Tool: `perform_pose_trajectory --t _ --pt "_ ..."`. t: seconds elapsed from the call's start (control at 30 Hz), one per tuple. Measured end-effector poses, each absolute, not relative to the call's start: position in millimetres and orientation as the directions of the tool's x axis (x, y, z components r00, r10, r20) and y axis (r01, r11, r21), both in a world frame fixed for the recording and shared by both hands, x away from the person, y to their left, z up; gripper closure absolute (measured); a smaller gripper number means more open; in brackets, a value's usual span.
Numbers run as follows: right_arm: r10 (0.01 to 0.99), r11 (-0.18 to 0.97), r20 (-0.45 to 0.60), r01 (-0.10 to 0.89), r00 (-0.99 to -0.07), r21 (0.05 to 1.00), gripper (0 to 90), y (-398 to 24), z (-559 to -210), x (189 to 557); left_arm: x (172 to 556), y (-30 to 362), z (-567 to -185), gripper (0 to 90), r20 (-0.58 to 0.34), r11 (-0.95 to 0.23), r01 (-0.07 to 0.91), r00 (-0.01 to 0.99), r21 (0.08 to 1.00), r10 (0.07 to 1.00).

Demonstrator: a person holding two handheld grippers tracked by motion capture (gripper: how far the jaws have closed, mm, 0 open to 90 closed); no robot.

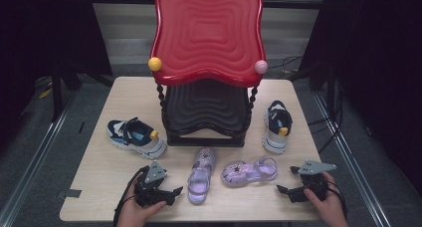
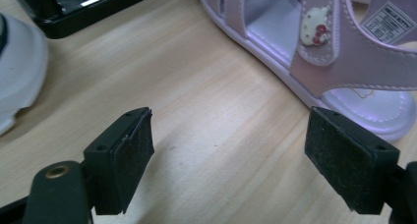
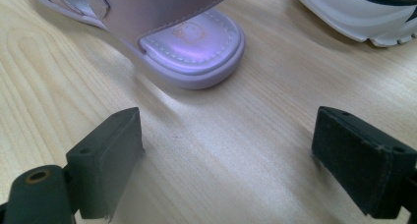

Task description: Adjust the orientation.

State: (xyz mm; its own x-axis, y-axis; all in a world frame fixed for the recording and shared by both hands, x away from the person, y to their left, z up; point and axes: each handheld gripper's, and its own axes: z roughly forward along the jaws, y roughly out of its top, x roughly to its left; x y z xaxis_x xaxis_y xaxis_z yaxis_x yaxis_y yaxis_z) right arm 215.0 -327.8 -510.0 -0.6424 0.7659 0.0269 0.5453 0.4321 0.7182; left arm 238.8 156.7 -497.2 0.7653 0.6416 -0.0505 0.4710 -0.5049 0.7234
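The red rack's [image 1: 209, 33] top runs off the high view's upper edge, the left gripper view cuts the pink sandal [image 2: 339, 57] at its top and right edges, the white sneaker [image 2: 17, 76] leaves at its left edge, and the sandal's label [image 2: 388, 22] is too small to read.

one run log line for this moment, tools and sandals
left tool: open, empty, beside left sandal | right tool: open, empty, facing right sandal | both sandals flat on table, untouched
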Motion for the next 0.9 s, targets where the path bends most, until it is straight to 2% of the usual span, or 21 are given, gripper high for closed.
perform_pose_trajectory --t 0.9 --pt "0.765 0.433 0.029 0.545 -0.644 0.718 11.3 -328 -510 215 228 139 -496 17.3 -0.119 -0.528 0.467 0.818 0.71 0.563"
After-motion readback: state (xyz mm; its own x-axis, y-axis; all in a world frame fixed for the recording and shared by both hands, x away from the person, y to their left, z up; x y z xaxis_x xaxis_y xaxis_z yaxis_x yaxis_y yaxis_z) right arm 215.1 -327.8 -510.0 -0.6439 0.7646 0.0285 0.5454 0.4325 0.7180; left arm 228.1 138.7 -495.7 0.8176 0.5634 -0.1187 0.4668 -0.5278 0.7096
